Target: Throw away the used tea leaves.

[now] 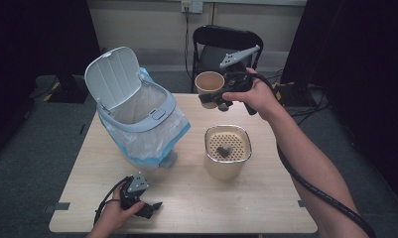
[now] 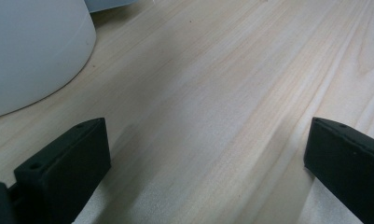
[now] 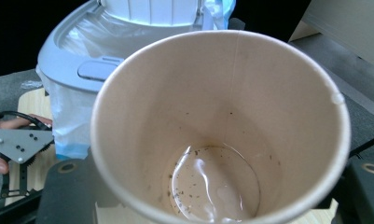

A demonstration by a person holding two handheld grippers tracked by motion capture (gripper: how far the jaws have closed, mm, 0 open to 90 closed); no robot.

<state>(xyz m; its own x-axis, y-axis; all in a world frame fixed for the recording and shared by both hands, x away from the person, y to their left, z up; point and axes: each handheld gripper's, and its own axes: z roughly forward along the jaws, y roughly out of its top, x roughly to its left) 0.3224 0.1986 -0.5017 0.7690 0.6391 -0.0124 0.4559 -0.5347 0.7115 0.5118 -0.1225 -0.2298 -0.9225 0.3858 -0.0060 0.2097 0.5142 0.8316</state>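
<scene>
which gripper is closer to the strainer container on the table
Right. The right gripper, shut on a paper cup, is up in the air just behind the strainer container. The left gripper rests open on the table's near edge, farther off to the container's left.

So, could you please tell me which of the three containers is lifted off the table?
The paper cup, gripped by the right tongs; the lidded bin and strainer pot stand on the table.
</scene>
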